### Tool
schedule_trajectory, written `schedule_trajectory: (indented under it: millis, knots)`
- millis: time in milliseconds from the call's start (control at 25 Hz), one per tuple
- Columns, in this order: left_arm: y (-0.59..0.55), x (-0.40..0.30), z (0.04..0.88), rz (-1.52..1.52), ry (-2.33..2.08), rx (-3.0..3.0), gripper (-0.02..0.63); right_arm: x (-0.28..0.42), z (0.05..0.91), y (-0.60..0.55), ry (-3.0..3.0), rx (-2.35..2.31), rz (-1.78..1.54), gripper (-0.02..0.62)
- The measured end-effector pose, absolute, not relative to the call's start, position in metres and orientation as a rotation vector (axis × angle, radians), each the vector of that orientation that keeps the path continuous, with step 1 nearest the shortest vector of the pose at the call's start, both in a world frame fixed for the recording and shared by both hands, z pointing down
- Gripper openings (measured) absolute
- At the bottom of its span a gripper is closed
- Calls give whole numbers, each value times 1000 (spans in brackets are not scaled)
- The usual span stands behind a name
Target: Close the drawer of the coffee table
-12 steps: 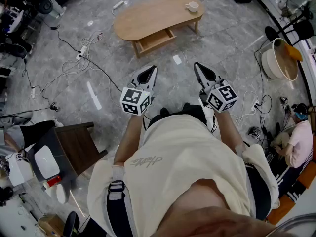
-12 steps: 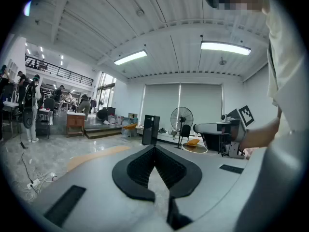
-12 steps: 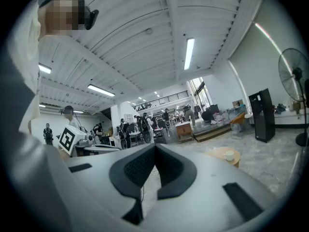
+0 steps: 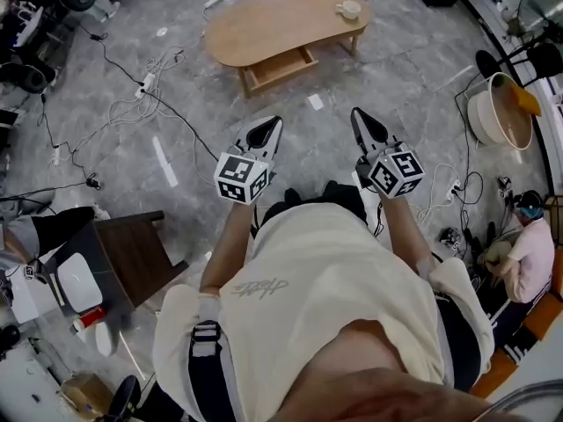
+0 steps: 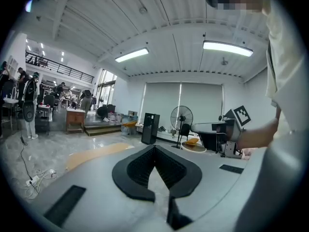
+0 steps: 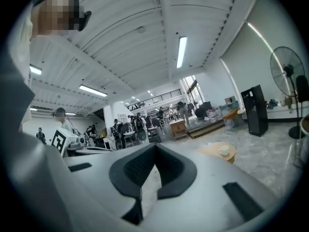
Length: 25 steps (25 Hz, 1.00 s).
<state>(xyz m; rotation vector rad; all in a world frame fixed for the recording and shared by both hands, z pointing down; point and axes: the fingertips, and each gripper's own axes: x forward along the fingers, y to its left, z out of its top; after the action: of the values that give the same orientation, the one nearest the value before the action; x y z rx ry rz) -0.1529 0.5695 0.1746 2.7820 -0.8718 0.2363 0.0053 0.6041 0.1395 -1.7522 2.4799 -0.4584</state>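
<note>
Wood table: the light-wood, kidney-shaped coffee table (image 4: 264,25) stands at the top of the head view, well apart from both of my grippers.
Drawer: the shallow wooden drawer (image 4: 280,69) under the table's near edge is pulled out and facing me.
Change: almost nothing against half a second back. Table and drawer have slid only slightly in the head view, and my grippers hold the same pose in front of the torso.
Meaning: I read this as the approach, with no contact yet. The closing push has not started, and there is a stretch of grey marble floor (image 4: 189,104) to cross first.
Left gripper: the black-jawed left gripper (image 4: 273,126) has its jaws pressed together to a point. Nothing is between them, and it points toward the table.
Right gripper: the matching right gripper (image 4: 359,117) is the same, with tips together and empty.
Drawer contents: bare wood is all I can see inside. It looks empty, though the back part is hidden under the tabletop.
Cup: a small white cup (image 4: 349,10) sits on the table's right end. I can't see what is in it.
Tub: a big round beige tub (image 4: 475,112) stands on the floor to the right with an orange piece (image 4: 526,95) on its rim. Its inside looks bare.
Risk: my guess is that a hard shove could rattle the cup.
</note>
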Motion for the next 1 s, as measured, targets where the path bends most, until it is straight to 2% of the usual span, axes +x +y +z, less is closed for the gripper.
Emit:
schedule_trajectory:
  millis: [520,720,1000]
  knots:
    - [560,-144,213,276,-804,2726,6,23,170,600,2447,-1817,-596,-6]
    - [534,-133,225,315,-806,2690,6,27,189,577,2489,-1788,-668,-6]
    - [473,-98,215,376,-865,2681,6,69,206,508,2480,-1735,-740,-6]
